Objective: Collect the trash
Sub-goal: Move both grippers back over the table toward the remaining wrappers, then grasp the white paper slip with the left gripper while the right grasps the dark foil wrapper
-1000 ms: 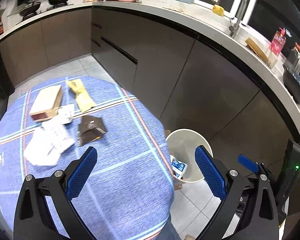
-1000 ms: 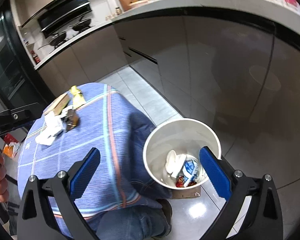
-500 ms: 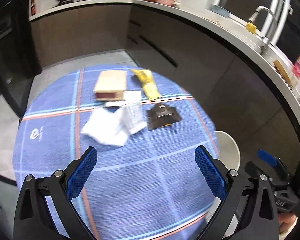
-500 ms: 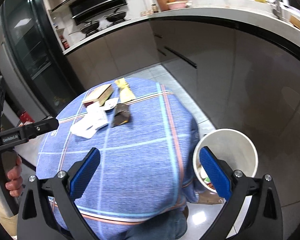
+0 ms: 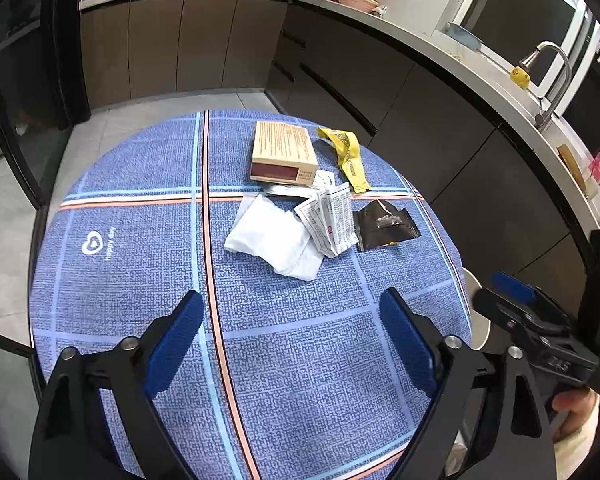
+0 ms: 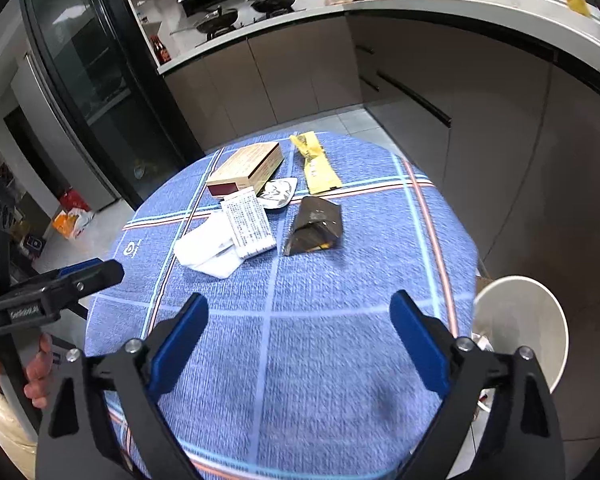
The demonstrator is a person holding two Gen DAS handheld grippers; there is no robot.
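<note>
Trash is clustered on the far half of the round worktop, which is covered by a blue checked cloth: a tan box, a yellow wrapper, a printed leaflet laid over white paper, and a dark wrapper just beside them. A white bin is seen on the floor at the worktop's right edge. The left gripper and right gripper are held above the near cloth; their jaws have just been closing slightly, yet are kept wide apart with nothing between them.
</note>
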